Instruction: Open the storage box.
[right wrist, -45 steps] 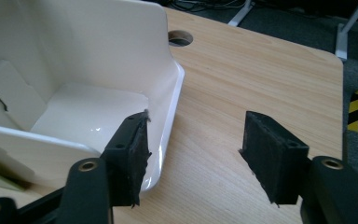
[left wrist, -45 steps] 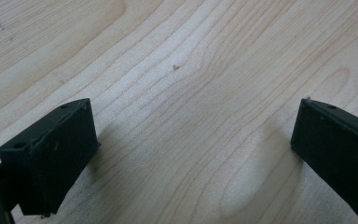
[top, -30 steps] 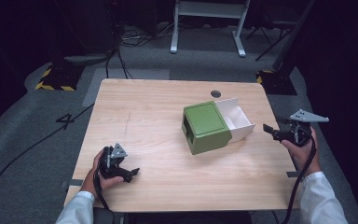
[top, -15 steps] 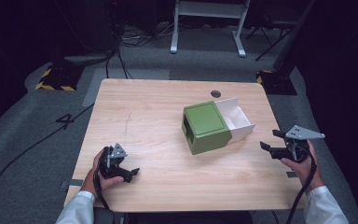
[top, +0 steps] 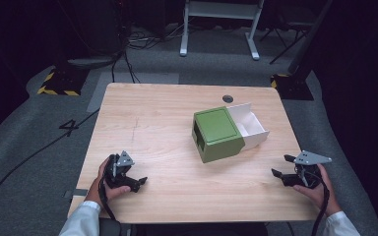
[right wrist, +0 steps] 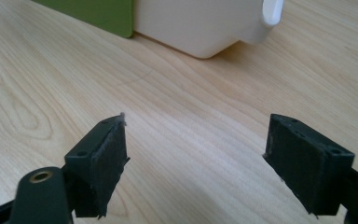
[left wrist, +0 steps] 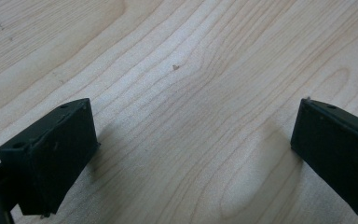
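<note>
A wooden table stands on grey carpet. A white frame and cables lie beyond it.

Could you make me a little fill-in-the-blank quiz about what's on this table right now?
1. The drawer pulled out of the green box is ____ in colour.
2. Between the right gripper jaws lies ____.
3. The left gripper rests on the ____ table.
4. The drawer's inside holds ____.

Missing words: white; nothing; wooden; nothing
</note>
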The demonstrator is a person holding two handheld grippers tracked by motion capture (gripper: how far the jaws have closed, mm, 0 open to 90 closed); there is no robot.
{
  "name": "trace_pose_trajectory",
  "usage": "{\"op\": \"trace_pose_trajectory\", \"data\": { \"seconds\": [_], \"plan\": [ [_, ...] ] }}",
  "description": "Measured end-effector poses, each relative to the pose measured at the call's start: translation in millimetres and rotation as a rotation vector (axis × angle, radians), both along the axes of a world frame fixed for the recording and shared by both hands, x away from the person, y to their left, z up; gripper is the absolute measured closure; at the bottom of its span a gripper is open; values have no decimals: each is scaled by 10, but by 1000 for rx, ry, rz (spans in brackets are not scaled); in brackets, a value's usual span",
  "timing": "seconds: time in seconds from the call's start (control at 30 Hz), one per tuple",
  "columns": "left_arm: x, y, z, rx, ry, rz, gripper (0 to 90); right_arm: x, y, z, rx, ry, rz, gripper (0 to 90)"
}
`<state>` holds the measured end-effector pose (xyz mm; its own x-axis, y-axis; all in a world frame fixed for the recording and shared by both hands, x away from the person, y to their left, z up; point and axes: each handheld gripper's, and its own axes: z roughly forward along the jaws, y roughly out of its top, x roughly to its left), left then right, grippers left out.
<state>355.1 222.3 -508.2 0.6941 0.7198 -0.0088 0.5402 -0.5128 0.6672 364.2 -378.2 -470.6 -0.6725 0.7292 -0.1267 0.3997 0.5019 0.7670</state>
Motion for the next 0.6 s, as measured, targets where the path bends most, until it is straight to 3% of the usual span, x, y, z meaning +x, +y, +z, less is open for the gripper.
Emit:
{"op": "trace_pose_trajectory", "data": {
  "seconds": [0.1, 0.33, 0.53, 0.6],
  "plan": [
    [0, 0, 0, -1, 1, 0, 4, -28, -6, -16, 4, 5, 4, 209],
    [1, 0, 0, 0, 1, 0, 3, -80, -2, -130, -37, 26, 19, 205],
    [1, 0, 0, 0, 1, 0, 3, -110, -42, -229, -36, 49, 11, 202],
    [1, 0, 0, 0, 1, 0, 3, -140, -73, -248, -12, 55, 5, 201]
  ]
}}
